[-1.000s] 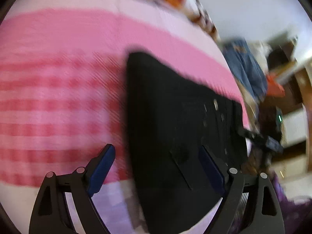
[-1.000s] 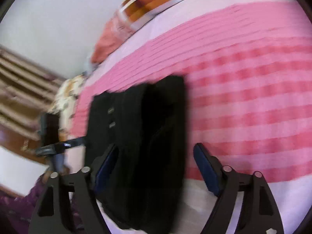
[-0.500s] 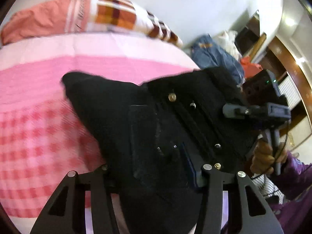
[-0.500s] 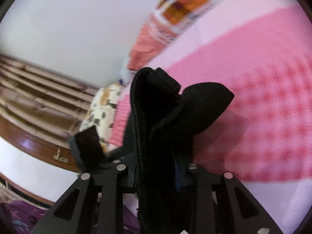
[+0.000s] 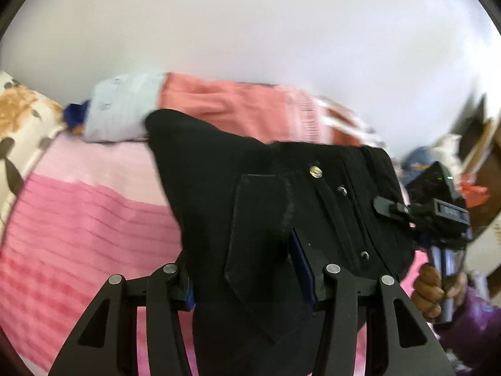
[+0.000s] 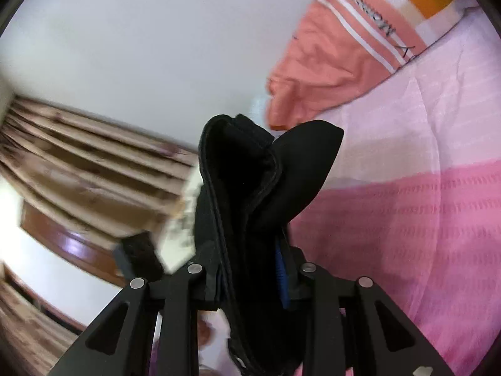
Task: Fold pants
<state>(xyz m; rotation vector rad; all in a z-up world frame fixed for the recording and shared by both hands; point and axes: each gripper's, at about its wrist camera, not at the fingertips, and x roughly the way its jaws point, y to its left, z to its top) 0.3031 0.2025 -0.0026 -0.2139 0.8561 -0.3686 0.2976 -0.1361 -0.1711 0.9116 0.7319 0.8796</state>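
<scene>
The black pants (image 5: 250,194) hang in the air above the pink striped bed (image 5: 78,225). My left gripper (image 5: 247,272) is shut on one side of their thick waistband, its blue pads pressed into the cloth. A metal button (image 5: 315,170) and rivets show on the fabric stretched toward the right. My right gripper (image 5: 388,208) appears there, held by a hand (image 5: 433,291), clamped on the other side of the waistband. In the right wrist view the right gripper (image 6: 249,277) is shut on a bunched fold of the black pants (image 6: 250,188), which rise in front of the lens.
An orange striped pillow (image 6: 338,56) and a light blue cloth (image 5: 122,109) lie at the head of the bed (image 6: 422,219). A white wall (image 5: 250,31) stands behind. Brown curtains (image 6: 78,163) hang at the left, with wooden furniture and clothes (image 5: 469,163) at the right.
Both grippers closed on the pants' waistband, which lay flat on the bed, and lifted it up off the bedspread. Both views now tilt up toward the wall and pillow.
</scene>
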